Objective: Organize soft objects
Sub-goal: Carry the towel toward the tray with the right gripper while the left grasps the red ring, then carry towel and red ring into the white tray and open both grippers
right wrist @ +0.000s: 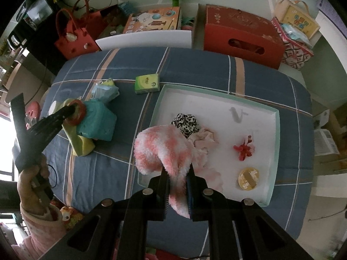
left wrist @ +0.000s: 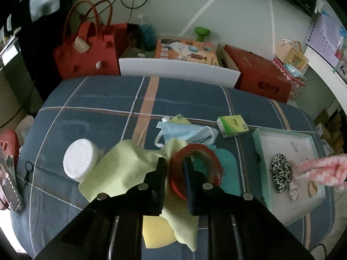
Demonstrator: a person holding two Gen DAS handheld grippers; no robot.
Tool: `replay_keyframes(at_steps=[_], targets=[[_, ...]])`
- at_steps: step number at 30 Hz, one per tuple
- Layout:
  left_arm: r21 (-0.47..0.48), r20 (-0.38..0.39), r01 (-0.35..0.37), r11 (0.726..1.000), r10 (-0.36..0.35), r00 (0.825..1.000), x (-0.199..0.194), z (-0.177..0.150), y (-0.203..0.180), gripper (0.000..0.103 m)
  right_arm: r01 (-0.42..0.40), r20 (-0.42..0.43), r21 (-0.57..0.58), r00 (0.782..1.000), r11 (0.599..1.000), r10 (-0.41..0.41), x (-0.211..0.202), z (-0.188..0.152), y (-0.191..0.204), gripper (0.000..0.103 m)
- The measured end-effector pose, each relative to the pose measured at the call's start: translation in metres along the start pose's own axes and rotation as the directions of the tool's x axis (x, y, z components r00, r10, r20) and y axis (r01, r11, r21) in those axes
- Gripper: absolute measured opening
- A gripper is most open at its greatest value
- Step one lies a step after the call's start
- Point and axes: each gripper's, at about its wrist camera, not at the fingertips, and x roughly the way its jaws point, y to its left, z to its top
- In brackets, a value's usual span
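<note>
My left gripper is shut on a red tape roll and holds it over a yellow-green cloth and a teal cloth on the blue plaid bed. It also shows in the right wrist view. My right gripper is shut on a fluffy pink-and-white sock at the near-left edge of the open mint box. The sock also shows in the left wrist view. In the box lie a leopard scrunchie, a pale pink cloth, a red flower clip and a gold disc.
On the bed lie a blue face mask, a green tissue pack, a white round pad stack and a yellow piece. Behind the bed stand a red handbag, a white bin and a red box.
</note>
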Motion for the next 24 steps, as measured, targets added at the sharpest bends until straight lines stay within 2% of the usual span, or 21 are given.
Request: replay_keyframes(at_steps=[7,13,17,24], targets=[[0.007,-0.003,-0.02,1.0,0.02,1.0,0.003,-0.001,0.0,0.017,-0.004,-0.007,0.007,1.0,1.0,0.004,0.004,0.0,-0.003,0.014],[-0.011,-0.045,-0.045,0.999,0.044,0.998,0.015,-0.004,0.008,0.016,-0.014,-0.013,0.012,1.0,1.0,0.014,0.009,-0.002,-0.005,0.014],[-0.072,-0.057,0.001,0.997,-0.006,0.998,0.016,-0.004,0.018,0.012,-0.021,-0.01,0.013,1.0,1.0,0.021,0.011,-0.002,-0.006,0.014],[-0.101,-0.023,0.032,0.994,-0.034,0.999,0.007,-0.003,0.023,0.011,-0.028,-0.005,0.02,1.0,0.999,0.028,0.012,-0.003,-0.009,0.014]])
